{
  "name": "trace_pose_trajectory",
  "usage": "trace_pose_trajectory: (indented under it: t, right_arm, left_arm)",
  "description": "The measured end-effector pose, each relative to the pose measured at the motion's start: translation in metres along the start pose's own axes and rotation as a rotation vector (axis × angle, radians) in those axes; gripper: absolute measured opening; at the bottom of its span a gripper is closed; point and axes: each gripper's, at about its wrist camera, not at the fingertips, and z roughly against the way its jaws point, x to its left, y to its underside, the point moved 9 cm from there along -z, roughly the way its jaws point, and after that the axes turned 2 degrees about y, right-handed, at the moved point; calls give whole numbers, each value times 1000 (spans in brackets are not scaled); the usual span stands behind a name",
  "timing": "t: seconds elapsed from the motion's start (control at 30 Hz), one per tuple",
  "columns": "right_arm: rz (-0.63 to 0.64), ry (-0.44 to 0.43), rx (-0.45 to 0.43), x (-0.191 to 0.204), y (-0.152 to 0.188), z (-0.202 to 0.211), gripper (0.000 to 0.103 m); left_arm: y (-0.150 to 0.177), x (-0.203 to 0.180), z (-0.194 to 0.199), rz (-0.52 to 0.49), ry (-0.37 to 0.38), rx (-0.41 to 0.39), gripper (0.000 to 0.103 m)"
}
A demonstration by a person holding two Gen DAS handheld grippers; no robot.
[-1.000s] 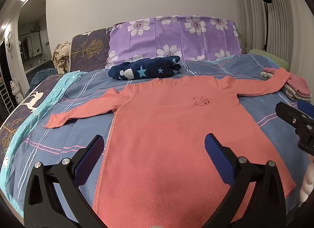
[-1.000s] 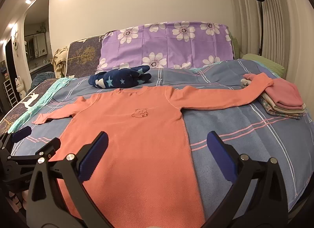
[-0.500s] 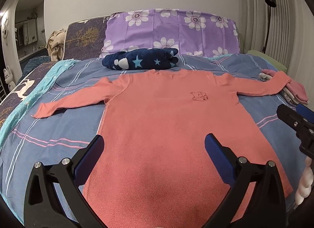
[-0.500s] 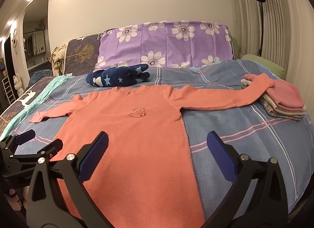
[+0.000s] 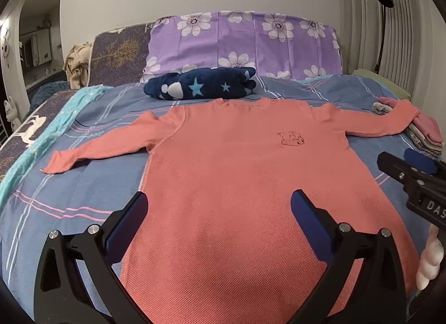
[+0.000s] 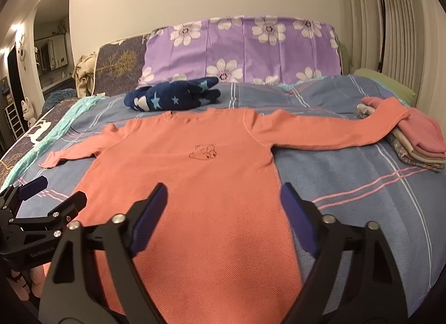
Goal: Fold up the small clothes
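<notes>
Your shirt lies flat on the bed, unfolded. Both your left gripper and right gripper hover spread, empty, above its hem. Next, I'd pinch a sleeve.

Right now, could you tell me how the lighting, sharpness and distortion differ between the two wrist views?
Left wrist view: cooler, whiter light; the coral shirt and left gripper look sharp. Right wrist view: warmer, yellowish cast, with a bright ceiling glow on the wall; the right gripper fingers look slightly smeared. Both views: fisheye bending curves the bed edges and darkens the corners.
</notes>
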Motion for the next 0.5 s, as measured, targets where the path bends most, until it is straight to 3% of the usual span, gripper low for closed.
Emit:
trace_pose_trajectory:
  t: [0.13,0.5]
  right_arm:
    - [8,-3,35,3,0,-16,67]
    - [20,-33,112,10,4,-49,66]
  left_arm:
    - [2,2,-12,7,21,24,102]
    - [-4,10,-34,0,21,32,100]
